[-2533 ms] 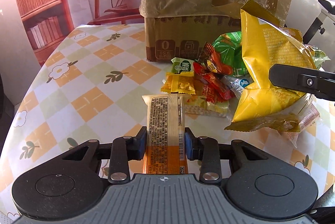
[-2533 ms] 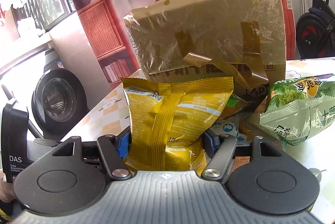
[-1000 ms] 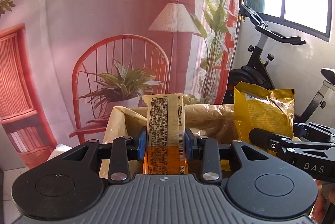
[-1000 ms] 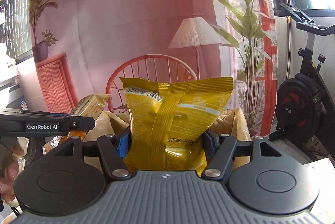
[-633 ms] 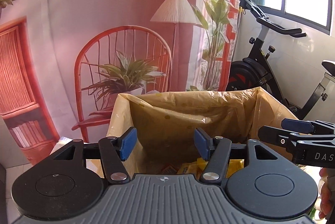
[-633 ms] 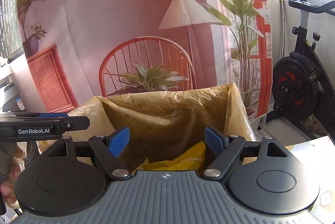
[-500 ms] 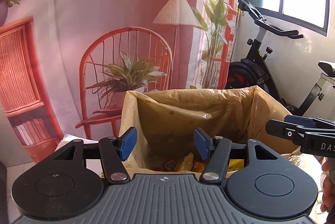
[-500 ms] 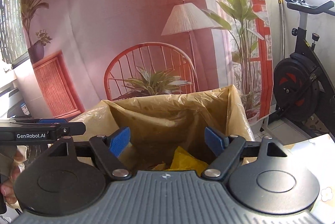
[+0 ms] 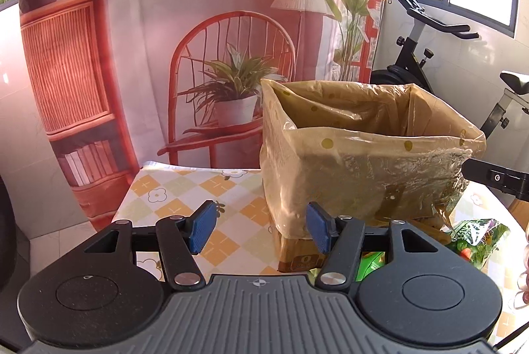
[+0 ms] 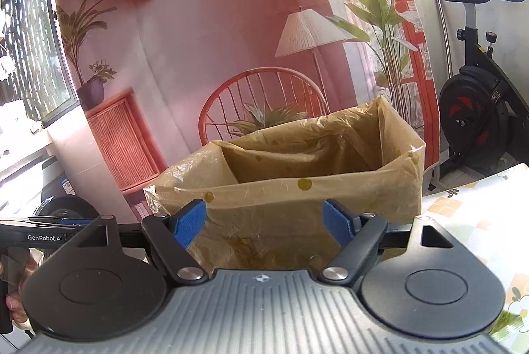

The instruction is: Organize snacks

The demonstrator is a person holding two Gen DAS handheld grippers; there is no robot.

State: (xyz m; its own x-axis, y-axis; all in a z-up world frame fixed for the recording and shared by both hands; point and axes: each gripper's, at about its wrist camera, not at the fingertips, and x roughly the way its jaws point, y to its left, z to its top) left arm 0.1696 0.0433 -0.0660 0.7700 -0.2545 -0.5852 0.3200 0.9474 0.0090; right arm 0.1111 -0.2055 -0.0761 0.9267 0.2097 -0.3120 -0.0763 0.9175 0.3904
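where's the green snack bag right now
In the left wrist view the green snack bag lies on the checked tablecloth at the lower right, just right of the plastic-lined cardboard box and below the right gripper's finger.

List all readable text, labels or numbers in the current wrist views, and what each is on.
"GenRobot.AI": on the left gripper's black arm, at the left edge of the right wrist view.
"0": in a printed square low on the cardboard box, left wrist view.
Large characters on the green snack bag: too blurred to read.
Nothing else is legible.
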